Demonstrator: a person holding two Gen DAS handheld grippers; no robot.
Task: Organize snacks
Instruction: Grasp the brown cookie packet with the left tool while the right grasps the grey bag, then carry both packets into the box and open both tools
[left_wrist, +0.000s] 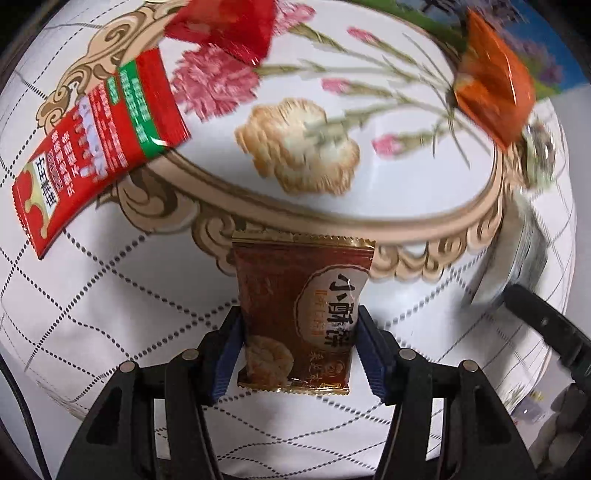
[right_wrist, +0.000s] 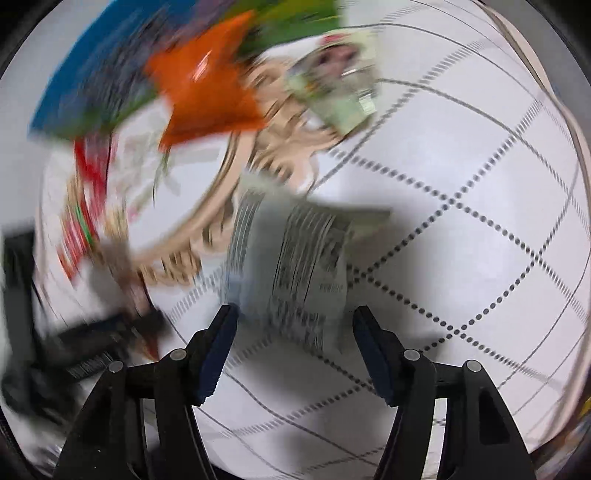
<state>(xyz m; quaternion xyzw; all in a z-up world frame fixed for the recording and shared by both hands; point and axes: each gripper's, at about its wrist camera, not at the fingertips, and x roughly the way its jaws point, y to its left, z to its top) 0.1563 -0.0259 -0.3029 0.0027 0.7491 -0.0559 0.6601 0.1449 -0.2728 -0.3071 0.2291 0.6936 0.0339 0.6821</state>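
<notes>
The right tongs (right_wrist: 291, 328) point down at a desk (right_wrist: 480, 184) covered in a white cloth with dotted diamond lines, and the whole view is smeared by blur. Between the blue-padded fingers (right_wrist: 216, 354) hangs a pale grey packet (right_wrist: 295, 266) printed with dark lines of text; whether the pads press on it cannot be told. Farther off lie an orange packet (right_wrist: 207, 85), a light green packet (right_wrist: 340, 92) just beside it, and a red packet (right_wrist: 85, 206) at the left, on or near a beige scrolled oval border. A dark object sits at the lower left edge.
</notes>
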